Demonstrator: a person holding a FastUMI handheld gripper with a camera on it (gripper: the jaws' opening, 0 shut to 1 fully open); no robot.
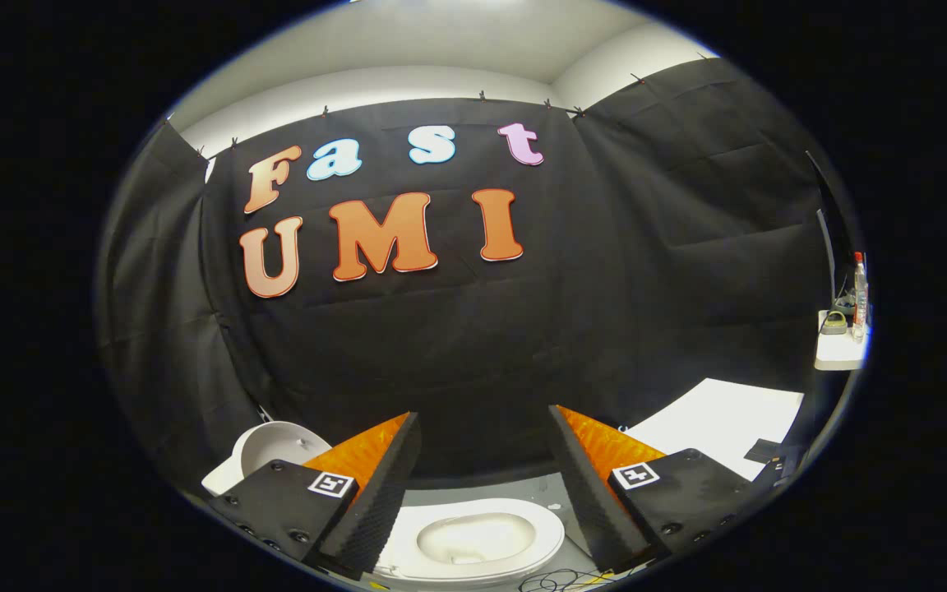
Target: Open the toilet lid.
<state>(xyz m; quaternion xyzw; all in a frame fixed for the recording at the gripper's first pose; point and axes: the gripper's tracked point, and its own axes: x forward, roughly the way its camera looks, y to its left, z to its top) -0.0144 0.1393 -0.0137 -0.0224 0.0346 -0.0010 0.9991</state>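
A white toilet (473,538) sits low on the grey floor, below and between my two fingers. Its oval seat ring and the pale bowl inside it are in plain sight. A white, hollow, rounded piece (276,448) stands up just behind the left finger, beside the toilet. It looks like the raised lid, but the finger hides where it joins. My gripper (483,413) hangs above the toilet, open wide, with nothing between the fingers and touching nothing.
Black cloth walls close the booth ahead and on both sides. A flat white surface (720,423) lies beyond the right finger. Further right is a small white shelf (839,349) with a clear bottle (858,296). Thin cables (564,580) lie on the floor near the toilet.
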